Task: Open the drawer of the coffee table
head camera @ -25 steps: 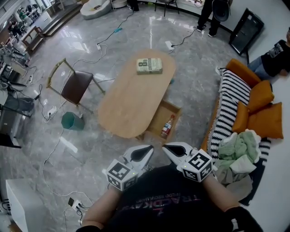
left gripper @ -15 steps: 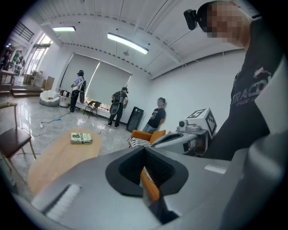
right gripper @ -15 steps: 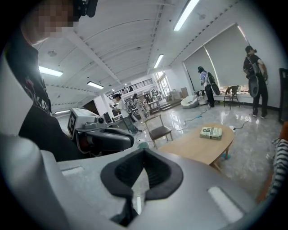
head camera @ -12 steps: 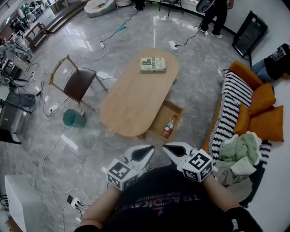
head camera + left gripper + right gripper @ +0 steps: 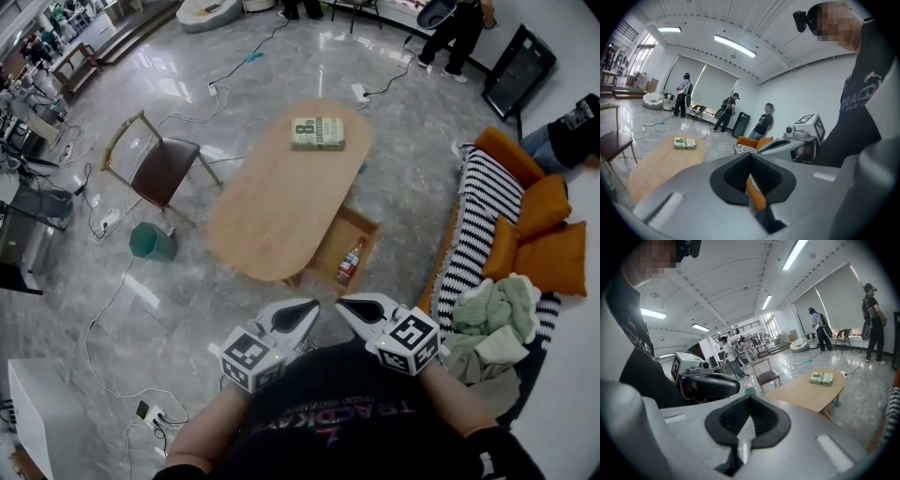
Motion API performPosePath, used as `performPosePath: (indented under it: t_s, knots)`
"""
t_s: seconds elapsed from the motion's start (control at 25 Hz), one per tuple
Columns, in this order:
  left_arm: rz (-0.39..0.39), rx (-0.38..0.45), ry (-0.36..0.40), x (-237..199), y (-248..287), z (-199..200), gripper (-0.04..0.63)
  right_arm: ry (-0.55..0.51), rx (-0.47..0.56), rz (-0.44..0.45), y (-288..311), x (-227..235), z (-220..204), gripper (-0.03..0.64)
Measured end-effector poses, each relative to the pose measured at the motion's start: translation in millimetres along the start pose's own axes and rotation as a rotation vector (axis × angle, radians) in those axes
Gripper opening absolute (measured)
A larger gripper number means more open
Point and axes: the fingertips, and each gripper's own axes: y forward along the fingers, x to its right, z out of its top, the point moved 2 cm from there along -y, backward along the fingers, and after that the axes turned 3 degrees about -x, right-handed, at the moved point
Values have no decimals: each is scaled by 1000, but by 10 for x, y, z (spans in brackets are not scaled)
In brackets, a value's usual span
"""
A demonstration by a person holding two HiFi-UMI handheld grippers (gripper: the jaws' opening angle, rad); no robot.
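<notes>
The drawer [image 5: 333, 246] is standing pulled out from the bench [image 5: 272, 202] in our head view, a bottle [image 5: 349, 262] lying inside. In the left gripper view our left claw [image 5: 751, 161] is sitting pinched shut, empty; in the right gripper view, our right claw [image 5: 750, 404] likewise.

A big number that looks like "8" is showing on the cover of the book [image 5: 318, 133] lying on the coffee table [image 5: 272, 216]. Its small words are too blurry to read. White letters starting with "TRAC" are showing on the person's black shirt [image 5: 337, 403].
</notes>
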Motion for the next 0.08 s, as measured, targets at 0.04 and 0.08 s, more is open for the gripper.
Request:
performPosePath:
  t_s: [0.04,0.08]
  knots:
    - [1,1,0,-6,-5,2,2,0,-1,0,6,-1,4,2]
    - [2,2,0,-12,-9,4,2,-1,-1,1,13,-1,8,2]
